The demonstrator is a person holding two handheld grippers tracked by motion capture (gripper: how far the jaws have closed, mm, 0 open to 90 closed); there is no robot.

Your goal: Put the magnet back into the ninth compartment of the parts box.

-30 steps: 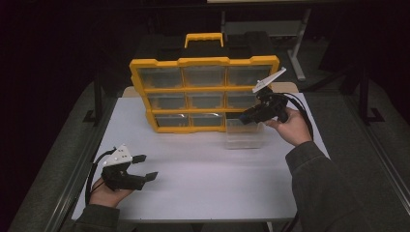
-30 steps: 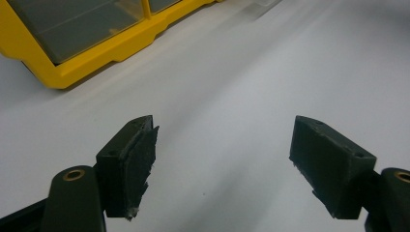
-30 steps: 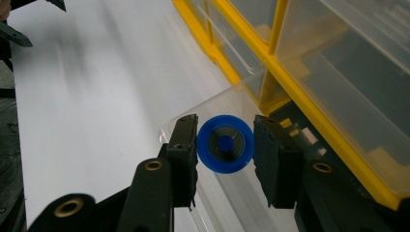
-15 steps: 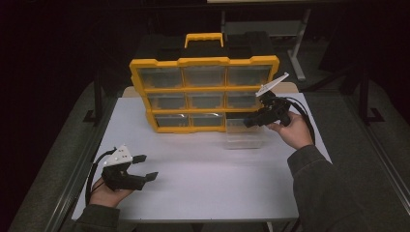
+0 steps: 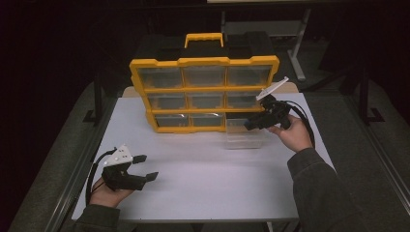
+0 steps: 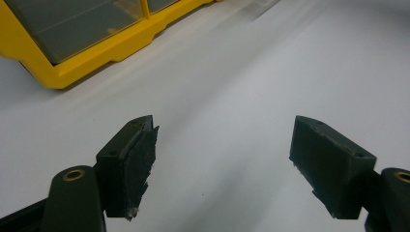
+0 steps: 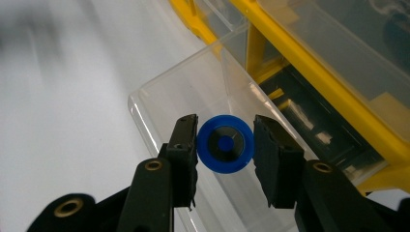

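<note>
The right hand-held gripper [image 7: 225, 145] grips a small round blue plastic disc with a dark centre [image 7: 226, 143] between its two black jaws, holding it just above the clear plastic drawer [image 7: 179, 92] pulled out of the yellow compartment organiser [image 5: 205, 92] onto the white worktop [image 5: 208, 174]. The left hand-held gripper [image 5: 145, 166] rests well apart near the worktop's front left edge, jaws spread wide and empty.

Organizer [image 6: 72, 43] cut by top/left edge in left gripper view. Far-left table [image 7: 43, 43] blurred in right gripper view. Drawer contents unreadable.
</note>
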